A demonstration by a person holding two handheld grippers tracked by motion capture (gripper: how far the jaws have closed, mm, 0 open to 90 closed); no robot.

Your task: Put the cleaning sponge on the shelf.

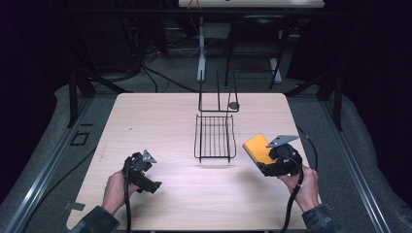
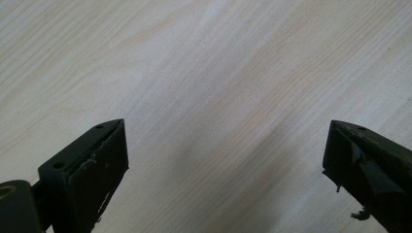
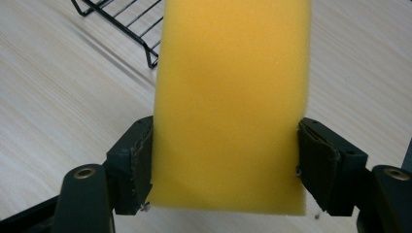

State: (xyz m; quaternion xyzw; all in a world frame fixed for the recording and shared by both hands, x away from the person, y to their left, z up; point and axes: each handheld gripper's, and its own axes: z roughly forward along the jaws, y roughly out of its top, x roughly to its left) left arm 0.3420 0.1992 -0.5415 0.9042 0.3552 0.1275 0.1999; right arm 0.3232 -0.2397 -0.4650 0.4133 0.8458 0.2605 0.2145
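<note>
We hold the yellow sponge (image 3: 231, 107) clamped by its two side edges in the right gripper (image 1: 272, 158), lifted off the desk (image 1: 160, 116) just right of the black wire rack (image 1: 214, 138), so we judge the pick-up done and the placing in or on that rack yet to come. The right fingers (image 3: 138, 165) press flat against the foam. Well left of the rack, our left gripper (image 1: 141, 170) hangs with fingers (image 2: 92, 165) spread wide, holding nothing.

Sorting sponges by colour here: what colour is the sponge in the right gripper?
Yellow-orange; the sponge shows best in the right gripper view, clamped by the right gripper.
</note>
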